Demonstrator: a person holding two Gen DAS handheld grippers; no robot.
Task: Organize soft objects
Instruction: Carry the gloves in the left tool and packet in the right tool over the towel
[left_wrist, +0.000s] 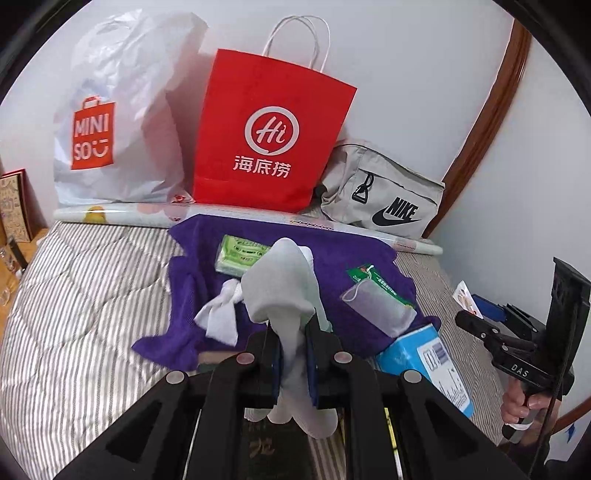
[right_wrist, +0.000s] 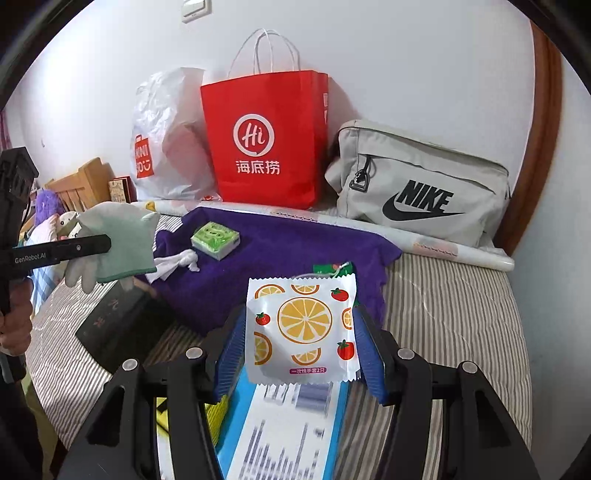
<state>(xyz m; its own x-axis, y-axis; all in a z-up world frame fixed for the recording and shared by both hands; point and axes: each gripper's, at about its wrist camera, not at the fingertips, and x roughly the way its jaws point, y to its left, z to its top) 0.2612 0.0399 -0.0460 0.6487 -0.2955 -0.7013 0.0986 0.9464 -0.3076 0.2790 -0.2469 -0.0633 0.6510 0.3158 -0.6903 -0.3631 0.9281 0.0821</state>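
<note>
My left gripper is shut on a pale grey-green glove and holds it above a purple towel on the bed; the glove also shows in the right wrist view. My right gripper is shut on a white packet printed with oranges and tomatoes, held over the towel's near edge. On the towel lie a green tissue pack, a knotted white cloth and a small mesh pouch on a green card.
A white MINISO bag, a red paper bag and a grey Nike bag stand against the wall. A rolled poster lies before them. A blue box and a dark book lie on the striped quilt.
</note>
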